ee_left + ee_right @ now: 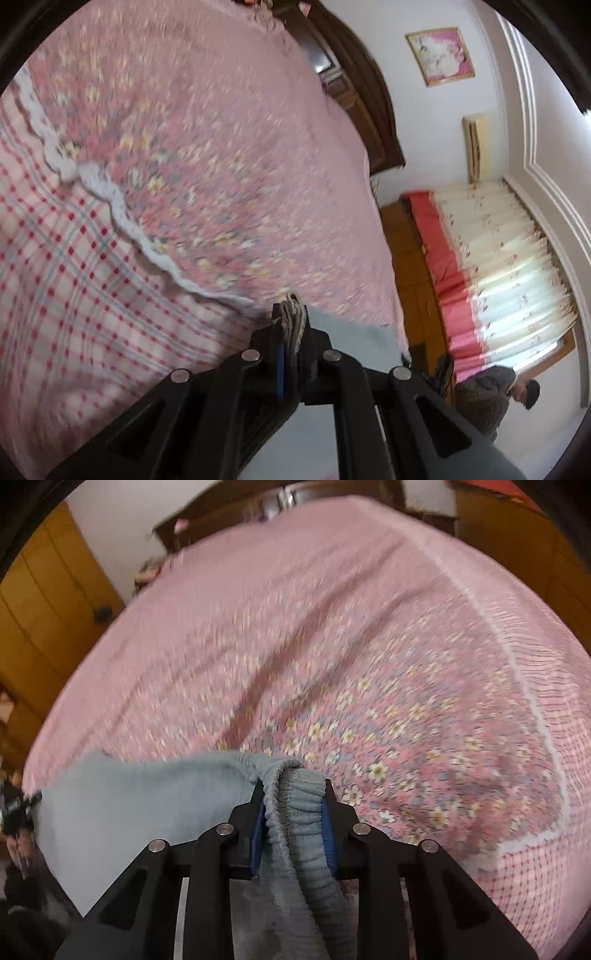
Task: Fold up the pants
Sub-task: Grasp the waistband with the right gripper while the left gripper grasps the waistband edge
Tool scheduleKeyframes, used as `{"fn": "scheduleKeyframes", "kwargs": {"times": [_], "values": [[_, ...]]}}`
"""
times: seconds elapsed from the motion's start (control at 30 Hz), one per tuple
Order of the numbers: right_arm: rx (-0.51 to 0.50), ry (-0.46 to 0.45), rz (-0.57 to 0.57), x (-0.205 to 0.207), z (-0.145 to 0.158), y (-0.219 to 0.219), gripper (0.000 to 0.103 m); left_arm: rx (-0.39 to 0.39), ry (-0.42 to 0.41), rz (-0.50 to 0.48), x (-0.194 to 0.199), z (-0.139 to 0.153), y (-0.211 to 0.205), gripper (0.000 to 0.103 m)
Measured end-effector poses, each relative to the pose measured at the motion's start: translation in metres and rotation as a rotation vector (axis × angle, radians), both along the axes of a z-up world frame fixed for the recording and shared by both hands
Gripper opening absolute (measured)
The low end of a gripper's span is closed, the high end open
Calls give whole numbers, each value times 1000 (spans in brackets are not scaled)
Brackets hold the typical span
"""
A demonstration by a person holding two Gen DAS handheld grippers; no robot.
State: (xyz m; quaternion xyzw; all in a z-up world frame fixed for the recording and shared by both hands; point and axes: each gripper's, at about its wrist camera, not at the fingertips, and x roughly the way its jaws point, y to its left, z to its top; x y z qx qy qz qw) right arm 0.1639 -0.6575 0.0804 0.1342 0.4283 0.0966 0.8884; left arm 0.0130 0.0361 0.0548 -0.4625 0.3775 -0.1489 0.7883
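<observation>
The pants are grey-blue, soft fabric. In the right wrist view my right gripper [293, 790] is shut on their ribbed elastic waistband [303, 812], and the cloth [140, 801] stretches away to the left, held above the bed. At the far left edge of that view the left gripper [22, 808] holds the other end. In the left wrist view my left gripper [291, 314] is shut on a bunched fold of the pants [293, 317], and the cloth [351, 332] runs off to the right.
A pink floral bedspread [332, 646] covers the bed, with a lace trim [110, 195] and a checked border [66, 277]. A dark wooden headboard [362, 92], wooden cabinets [44, 602], curtains [498, 251] and a person [491, 395] stand beyond the bed.
</observation>
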Motion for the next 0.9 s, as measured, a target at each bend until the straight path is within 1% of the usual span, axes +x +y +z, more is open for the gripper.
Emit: {"fn": "scheduleKeyframes", "kwargs": {"times": [0.1, 0.2, 0.27, 0.3, 0.37, 0.43, 0.53, 0.57, 0.63, 0.67, 0.73, 0.8, 0.83, 0.87, 0.9], "values": [[149, -145, -59, -25, 26, -13, 25, 0, -56, 19, -8, 25, -4, 4], [101, -255, -71, -41, 46, -3, 25, 19, -117, 38, -12, 52, -5, 4], [120, -283, -80, -36, 54, -1, 25, 20, -149, 52, -9, 67, -2, 4], [130, -280, -82, -28, 56, -1, 25, 27, -163, 55, -3, 74, 1, 4], [106, -250, -94, -8, 58, 0, 25, 40, -176, 68, 13, 82, 7, 4], [44, -213, -109, 19, 52, 10, 26, 41, -155, 66, 36, 81, 12, 4], [-42, -131, -123, 60, 29, 29, 26, 143, -86, 58, 77, 72, 13, 5], [-58, -102, -128, 73, 22, 35, 26, 174, -47, 51, 95, 64, 13, 5], [-82, -49, -138, 95, 4, 44, 26, 190, 8, 47, 121, 51, 14, 5], [-91, -36, -140, 102, -2, 45, 26, 192, 40, 46, 138, 43, 16, 4], [-98, -6, -141, 113, -13, 47, 27, 203, 80, 37, 159, 31, 18, 5], [-124, 26, -143, 113, -20, 49, 32, 214, 139, 11, 180, 12, 18, 7], [-153, 28, -143, 111, -21, 50, 42, 202, 188, -18, 188, 0, 19, 10], [-184, 23, -145, 108, -21, 51, 53, 168, 202, -37, 190, -9, 21, 10], [-228, 9, -147, 99, -19, 53, 58, 116, 190, -50, 187, -14, 26, 10]]}}
